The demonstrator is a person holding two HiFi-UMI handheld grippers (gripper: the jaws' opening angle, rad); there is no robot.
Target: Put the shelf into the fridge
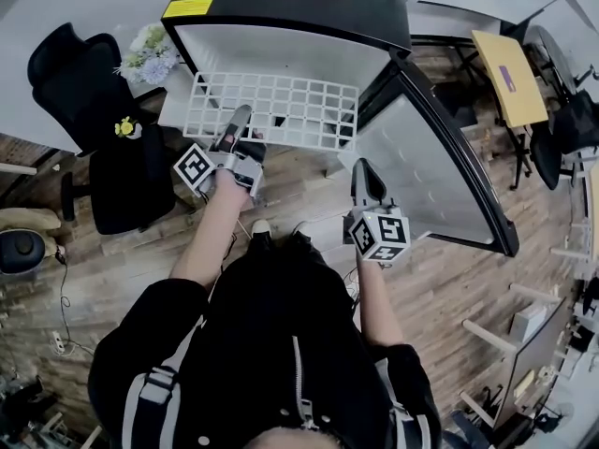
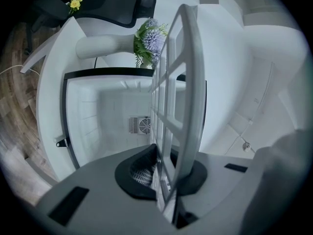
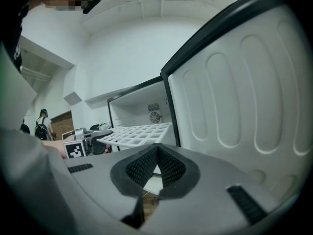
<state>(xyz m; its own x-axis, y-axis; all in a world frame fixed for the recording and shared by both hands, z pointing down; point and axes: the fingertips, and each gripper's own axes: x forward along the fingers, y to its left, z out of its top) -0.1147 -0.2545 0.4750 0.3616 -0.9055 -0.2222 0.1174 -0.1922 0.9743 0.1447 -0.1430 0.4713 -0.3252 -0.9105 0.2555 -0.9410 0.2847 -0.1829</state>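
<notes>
Black pads of our right gripper (image 1: 361,168) sit pressed together on nothing, at about 1 o'clock from us, beside the open door (image 1: 426,171). Our left gripper (image 1: 241,120), at 11 o'clock, is clamped on the near edge of the white grid shelf (image 1: 281,110); its own view shows the rim wedged between the pads. The shelf hangs roughly level in the air at 12 o'clock, its far edge at the mouth of the fridge (image 1: 281,54); we cannot tell whether it is already just inside.

We judge this to be the carrying-in step: the shelf is lined up but not seated. The next move calls for a straight push toward 12 o'clock, kept level so both side edges meet their ledges. The idle right gripper could steady the 3 o'clock side.

A yellow label (image 1: 188,7) sits on the fridge top at 11 o'clock, its print too small to read. We see no brand.
</notes>
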